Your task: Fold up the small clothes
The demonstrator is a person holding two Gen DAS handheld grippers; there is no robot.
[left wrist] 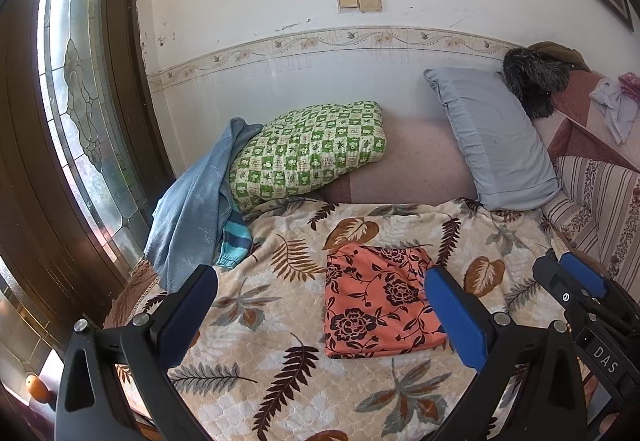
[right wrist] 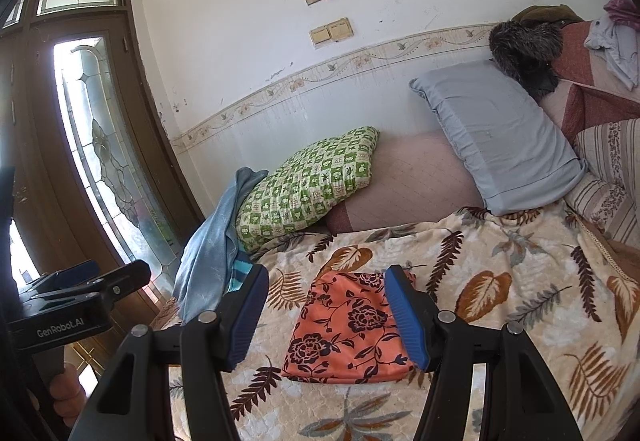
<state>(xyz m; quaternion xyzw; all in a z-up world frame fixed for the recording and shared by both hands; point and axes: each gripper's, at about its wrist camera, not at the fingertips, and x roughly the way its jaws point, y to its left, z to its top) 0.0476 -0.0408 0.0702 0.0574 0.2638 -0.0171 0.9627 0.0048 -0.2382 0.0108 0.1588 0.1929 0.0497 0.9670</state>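
We see the folded cloth (left wrist: pixel 376 301) lying flat on the blanket (left wrist: pixel 280 321), centre of the frame. Our left gripper (left wrist: pixel 320 315) has its jaws released and empty; the right gripper (right wrist: pixel 326 315) likewise stands spread and holds nothing. Only the right view shows a hand (right wrist: pixel 68 389) at lower left, partly cut off. Only the left view shows an orange thing (left wrist: pixel 37 388) at lower left, too small to identify. A sweater (left wrist: pixel 192 209) hangs left of the green pillow (left wrist: pixel 308 149).
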